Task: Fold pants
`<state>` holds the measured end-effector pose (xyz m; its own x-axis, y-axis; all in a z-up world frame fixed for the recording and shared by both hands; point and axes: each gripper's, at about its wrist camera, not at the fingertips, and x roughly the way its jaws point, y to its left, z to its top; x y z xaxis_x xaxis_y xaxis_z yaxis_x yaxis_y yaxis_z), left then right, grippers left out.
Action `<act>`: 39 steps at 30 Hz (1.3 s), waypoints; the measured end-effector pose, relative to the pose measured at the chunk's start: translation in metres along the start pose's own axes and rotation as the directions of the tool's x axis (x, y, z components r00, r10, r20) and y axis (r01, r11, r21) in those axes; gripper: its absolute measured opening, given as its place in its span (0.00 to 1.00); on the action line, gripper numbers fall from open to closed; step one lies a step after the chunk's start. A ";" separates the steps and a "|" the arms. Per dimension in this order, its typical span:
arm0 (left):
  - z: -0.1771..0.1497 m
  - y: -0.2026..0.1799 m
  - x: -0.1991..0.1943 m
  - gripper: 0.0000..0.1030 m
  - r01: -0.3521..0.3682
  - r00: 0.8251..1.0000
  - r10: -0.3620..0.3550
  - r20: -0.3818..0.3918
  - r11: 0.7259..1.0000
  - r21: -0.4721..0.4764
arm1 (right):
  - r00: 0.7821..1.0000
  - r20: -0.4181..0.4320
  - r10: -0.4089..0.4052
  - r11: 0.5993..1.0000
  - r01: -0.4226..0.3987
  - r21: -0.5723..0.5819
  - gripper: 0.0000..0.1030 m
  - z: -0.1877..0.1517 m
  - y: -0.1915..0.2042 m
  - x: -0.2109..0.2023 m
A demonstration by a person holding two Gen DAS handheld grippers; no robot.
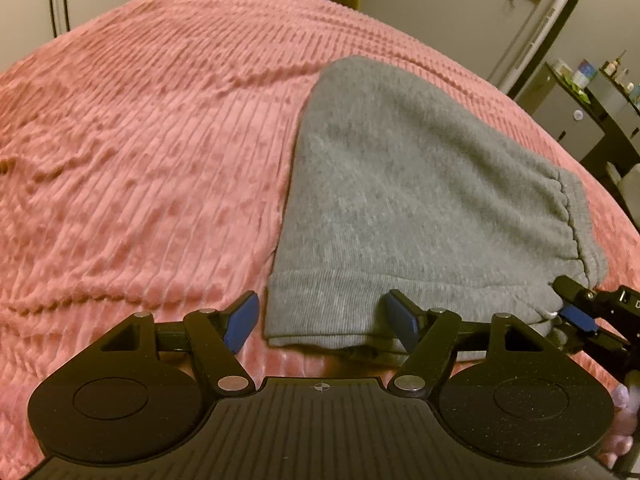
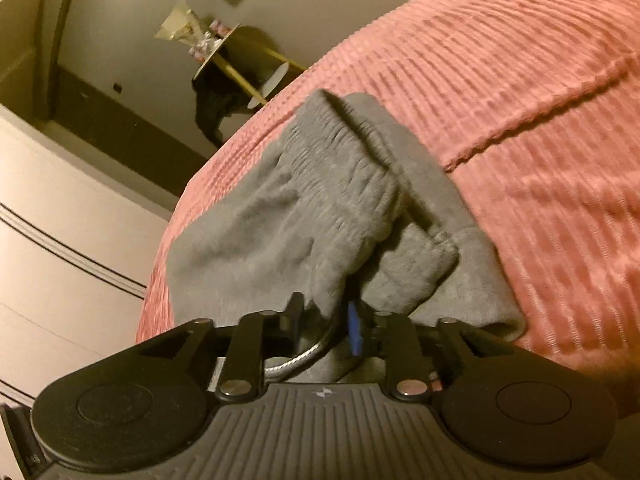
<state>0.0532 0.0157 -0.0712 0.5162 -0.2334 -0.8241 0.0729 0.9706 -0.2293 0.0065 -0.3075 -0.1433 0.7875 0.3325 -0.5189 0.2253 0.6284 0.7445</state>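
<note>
Grey sweatpants [image 1: 420, 200] lie folded into a compact stack on a pink ribbed bedspread [image 1: 140, 160]. My left gripper [image 1: 322, 320] is open wide, straddling the near ribbed hem corner, and its blue pads do not touch the cloth. At the right edge of that view my right gripper [image 1: 576, 312] sits at the gathered waistband corner. In the right wrist view the pants [image 2: 320, 208] bunch toward my right gripper [image 2: 325, 320]. A fold of waistband hangs between its partly parted jaws, and I see no firm pinch on it. A silvery loop [image 2: 296, 360] shows below the cloth.
The bedspread [image 2: 540, 120] reaches far left and back. Beyond the bed stand a round side table [image 2: 224, 52], a white cabinet front [image 2: 60, 240] and a dark shelf with bottles [image 1: 600, 80]. A person's fingers [image 1: 622, 400] show at the lower right.
</note>
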 end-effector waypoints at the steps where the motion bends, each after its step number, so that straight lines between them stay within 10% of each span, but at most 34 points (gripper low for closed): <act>1: 0.000 0.000 0.000 0.74 -0.001 1.000 0.001 0.000 1.000 0.001 | 1.000 0.005 0.014 1.000 -0.013 -0.011 0.43 -0.001 0.002 0.002; 4: 0.000 0.000 0.000 0.75 -0.001 1.000 0.001 0.000 1.000 0.002 | 0.997 0.012 0.070 0.997 -0.070 -0.032 0.76 -0.007 0.013 0.005; 14: 0.000 -0.006 -0.003 0.78 -0.009 1.000 0.008 0.010 0.999 0.031 | 0.993 -0.020 0.115 0.993 -0.116 -0.018 0.96 -0.004 0.016 0.021; 17: 0.000 -0.006 -0.004 0.78 -0.011 1.000 0.011 0.014 0.999 0.032 | 0.995 -0.006 0.102 0.995 -0.102 0.005 0.68 -0.002 0.010 0.016; 19: 0.000 -0.005 -0.005 0.78 -0.012 1.000 0.012 0.017 1.000 0.029 | 0.998 -0.014 0.061 0.996 -0.060 0.059 0.12 -0.001 -0.001 0.018; 22: 0.001 -0.005 -0.008 0.78 -0.013 0.999 0.012 0.030 1.000 0.022 | 0.994 -0.032 0.107 0.976 -0.098 0.194 0.09 0.001 -0.020 0.021; 28: 0.013 -0.003 -0.016 0.78 0.040 0.995 -0.043 0.089 0.999 0.030 | 0.990 -0.036 0.138 0.990 -0.137 0.035 0.08 0.003 -0.001 0.002; 33: 0.034 0.000 -0.003 0.88 0.025 0.991 -0.033 0.129 0.998 0.065 | 0.995 -0.052 0.086 0.994 -0.090 -0.069 0.19 0.015 0.004 -0.016; 39: 0.055 0.007 0.031 0.95 0.085 0.993 -0.090 0.076 0.994 0.067 | 0.995 0.030 0.098 0.990 -0.094 -0.110 0.68 0.055 -0.015 -0.051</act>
<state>0.1167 0.0184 -0.0692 0.5709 -0.3145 -0.7584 0.1735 0.9491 -0.2630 -0.0048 -0.3725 -0.1046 0.8228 0.3711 -0.4305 0.0859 0.6675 0.7396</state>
